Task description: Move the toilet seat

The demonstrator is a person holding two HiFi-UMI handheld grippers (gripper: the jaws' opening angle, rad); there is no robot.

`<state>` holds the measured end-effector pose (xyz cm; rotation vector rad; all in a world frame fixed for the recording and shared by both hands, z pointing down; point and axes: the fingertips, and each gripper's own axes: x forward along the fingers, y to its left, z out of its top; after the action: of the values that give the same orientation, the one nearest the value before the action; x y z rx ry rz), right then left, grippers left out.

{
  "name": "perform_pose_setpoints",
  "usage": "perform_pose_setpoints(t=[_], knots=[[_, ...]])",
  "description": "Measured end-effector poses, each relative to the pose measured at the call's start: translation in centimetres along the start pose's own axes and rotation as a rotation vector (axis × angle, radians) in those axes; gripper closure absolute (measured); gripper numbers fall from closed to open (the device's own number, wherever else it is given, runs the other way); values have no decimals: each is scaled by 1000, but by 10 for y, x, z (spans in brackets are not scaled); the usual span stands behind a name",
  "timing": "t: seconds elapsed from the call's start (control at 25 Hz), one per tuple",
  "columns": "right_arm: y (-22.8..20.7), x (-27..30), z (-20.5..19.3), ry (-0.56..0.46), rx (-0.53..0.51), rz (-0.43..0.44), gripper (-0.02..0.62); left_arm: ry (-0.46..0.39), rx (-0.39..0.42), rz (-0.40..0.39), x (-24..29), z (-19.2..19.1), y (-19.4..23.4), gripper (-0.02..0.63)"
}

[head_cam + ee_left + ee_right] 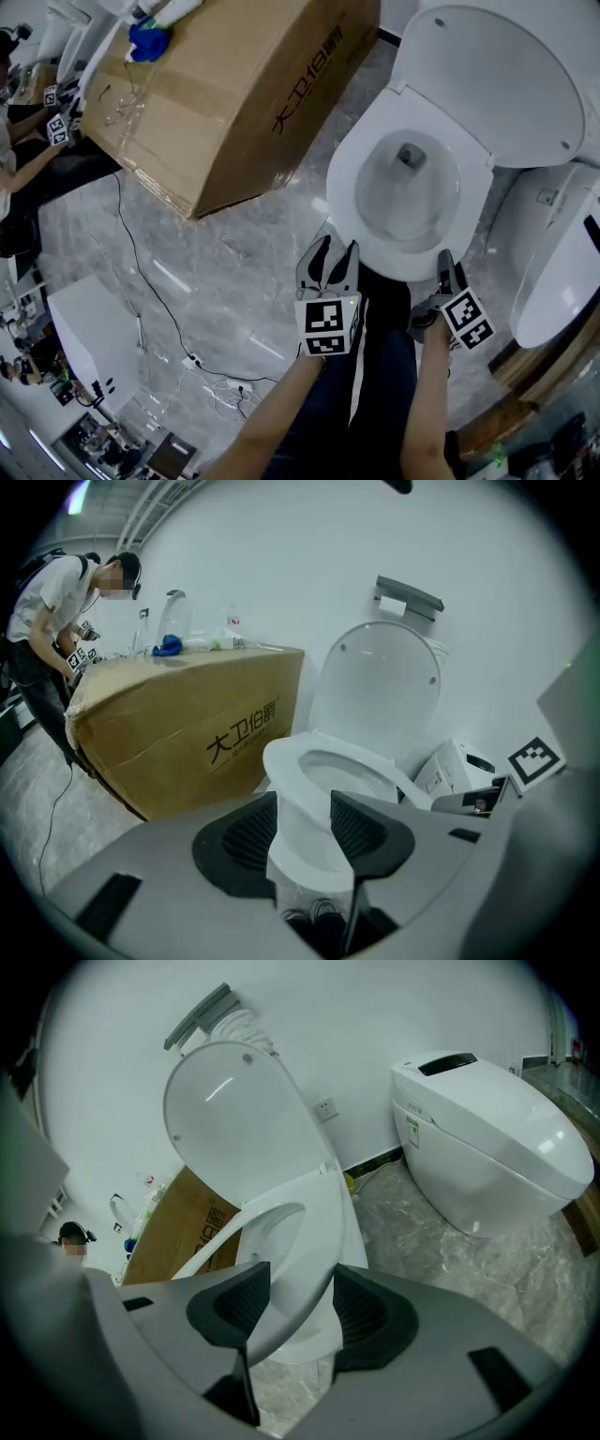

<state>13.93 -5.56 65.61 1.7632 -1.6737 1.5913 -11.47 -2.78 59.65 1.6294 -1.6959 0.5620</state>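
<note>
The white oval plastic toilet seat [342,192] lies straight ahead of both grippers, at 12 o'clock from the person, over the bowl. Its long axis runs from the front lip near the jaws back toward the hinge at about 1 o'clock, where the white rounded lid [506,75] stands raised.

The left gripper [336,251] has the ring at roughly 7 o'clock and the right gripper [446,267] at roughly 5 o'clock, so both hands sit at the front edge, about equally near. Each pair of jaws stands fairly wide but clamped on the seat's lip. The left gripper view shows white plastic filling the gap between the ribbed black pads, and the right gripper view shows the same. From the right gripper the seat [300,1232] looks tipped up at the front, its opening seen edge-on, so any swing would pivot about that far hinge line and carry the lip up and away toward the lid.

The hinge is not visible from any angle. From overhead I cannot tell how far the ring has cleared the bowl rim. The right gripper's jaws are mostly hidden there behind its marker cube. The large brown cardboard box [234,94] sits at 10 o'clock on the grey marble floor [216,281], and a second white toilet [553,272] stands at 3 o'clock, cut off by the frame
</note>
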Motion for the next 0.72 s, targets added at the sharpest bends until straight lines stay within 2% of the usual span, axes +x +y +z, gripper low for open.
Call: perform_pose_setpoints(t=[0.32,0.52,0.72], knots=[[14,-17,22,-13,57,5,376,22,-11,-78,-36,7,-19,518],[25,-27,44,-27,98,6,377,-7,70,-158,-38,33,-50,561],[31,-33,59,-43,134,6,377,19,159,-256,-38,45,-81,584]])
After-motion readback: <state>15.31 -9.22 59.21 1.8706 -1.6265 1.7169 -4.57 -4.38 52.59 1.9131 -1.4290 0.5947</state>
